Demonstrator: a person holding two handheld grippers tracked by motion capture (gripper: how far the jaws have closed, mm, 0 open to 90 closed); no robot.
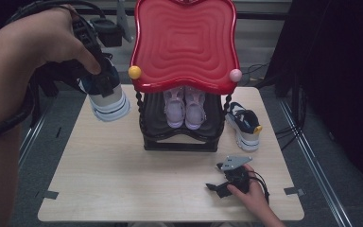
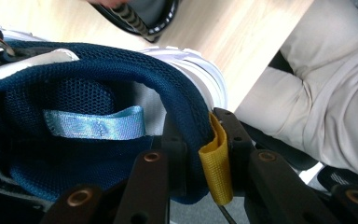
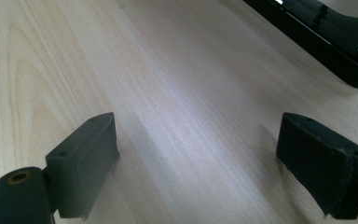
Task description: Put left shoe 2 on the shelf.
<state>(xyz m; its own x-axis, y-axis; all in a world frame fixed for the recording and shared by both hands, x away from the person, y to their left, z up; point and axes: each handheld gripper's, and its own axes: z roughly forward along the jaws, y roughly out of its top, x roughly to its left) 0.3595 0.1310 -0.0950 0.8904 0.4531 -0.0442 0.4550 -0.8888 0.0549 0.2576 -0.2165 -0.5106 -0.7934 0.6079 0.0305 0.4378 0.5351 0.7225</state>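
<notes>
A navy and white sneaker [image 1: 108, 101] hangs above the table's left side, sole toward the table. My left gripper [image 1: 104, 84] is shut on it. In the left gripper view the jaws pinch the sneaker's padded navy heel collar [image 2: 98, 84] next to its yellow pull tab [image 2: 216, 163], with my left gripper [image 2: 200, 135] closed across the rim. Its twin sneaker [image 1: 245, 125] lies on the table right of the rack. My right gripper [image 1: 217, 186] rests low at the table's front right; its jaws [image 3: 196, 154] stand open over bare wood.
A shoe rack with a wavy red top [image 1: 184, 42] and a black lower shelf [image 1: 179, 142] stands mid-table, with a pink pair [image 1: 184, 109] on the shelf. The rack's black base [image 3: 335, 42] lies ahead of my right gripper. Light wooden table [image 1: 123, 175]; the person's trousers [image 2: 326, 93] beyond its edge.
</notes>
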